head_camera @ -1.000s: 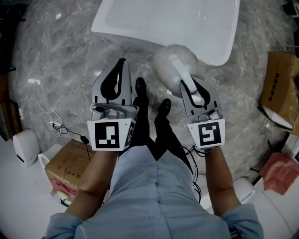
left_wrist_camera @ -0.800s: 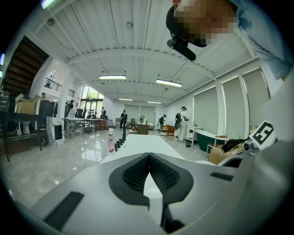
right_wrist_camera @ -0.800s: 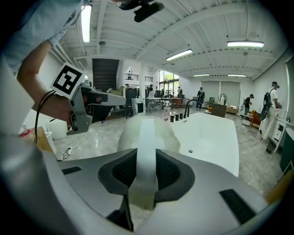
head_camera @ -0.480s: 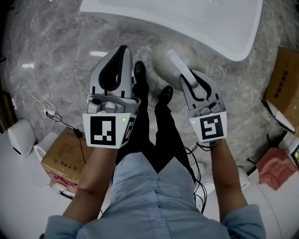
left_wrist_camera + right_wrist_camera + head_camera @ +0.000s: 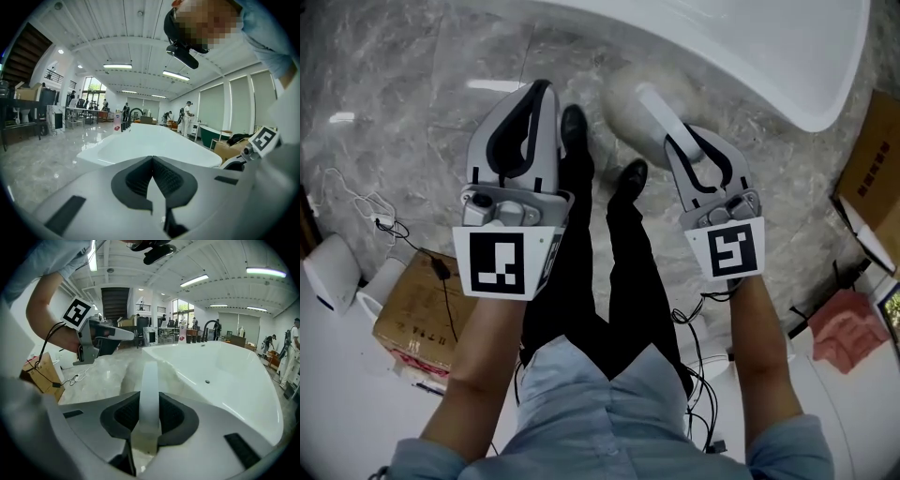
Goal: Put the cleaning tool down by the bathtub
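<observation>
The cleaning tool has a fluffy pale head and a flat white handle. My right gripper is shut on that handle, and the head hangs over the marble floor just short of the white bathtub's rim. In the right gripper view the handle runs straight out between the pads toward the tub. My left gripper stays level to the left, shut with nothing in it. Its pads meet in front of the tub.
The person's black shoes and legs stand between the grippers. A cardboard box, a white device and cables lie at the left. Another box and a pink cloth sit at the right.
The head view has swung, so the tub now sits higher and further right. Both grippers hold about the same pose, and the right one still grips the tool's handle.
</observation>
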`<state>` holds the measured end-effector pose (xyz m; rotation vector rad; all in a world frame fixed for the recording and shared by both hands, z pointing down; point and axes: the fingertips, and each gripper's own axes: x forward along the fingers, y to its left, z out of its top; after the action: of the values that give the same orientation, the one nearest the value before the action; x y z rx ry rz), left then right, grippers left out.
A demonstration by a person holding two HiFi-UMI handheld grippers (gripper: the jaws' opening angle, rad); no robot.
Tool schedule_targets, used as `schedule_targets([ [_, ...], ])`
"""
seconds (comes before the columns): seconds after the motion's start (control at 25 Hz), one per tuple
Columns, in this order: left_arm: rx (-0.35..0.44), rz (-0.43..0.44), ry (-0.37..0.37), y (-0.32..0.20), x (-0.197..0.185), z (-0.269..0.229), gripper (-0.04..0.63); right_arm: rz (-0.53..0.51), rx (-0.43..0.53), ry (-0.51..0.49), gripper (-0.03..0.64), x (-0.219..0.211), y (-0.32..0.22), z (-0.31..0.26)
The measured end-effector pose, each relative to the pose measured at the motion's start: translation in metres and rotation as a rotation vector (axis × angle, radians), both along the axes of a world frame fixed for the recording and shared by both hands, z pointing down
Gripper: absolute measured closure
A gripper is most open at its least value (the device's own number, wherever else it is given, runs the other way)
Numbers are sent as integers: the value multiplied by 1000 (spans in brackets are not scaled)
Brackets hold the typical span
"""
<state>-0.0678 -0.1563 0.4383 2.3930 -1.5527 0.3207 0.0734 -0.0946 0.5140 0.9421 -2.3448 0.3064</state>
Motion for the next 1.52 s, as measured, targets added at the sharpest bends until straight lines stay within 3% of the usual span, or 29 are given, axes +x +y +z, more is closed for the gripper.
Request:
schedule_targets([
  [0.68,-6,29,22,-10,2,152,580,-89,-55,22,514,-11,3,175],
  [1.52,39,65,-25,-5,13,260,580,-153,-86,40,514,-15,5,287],
])
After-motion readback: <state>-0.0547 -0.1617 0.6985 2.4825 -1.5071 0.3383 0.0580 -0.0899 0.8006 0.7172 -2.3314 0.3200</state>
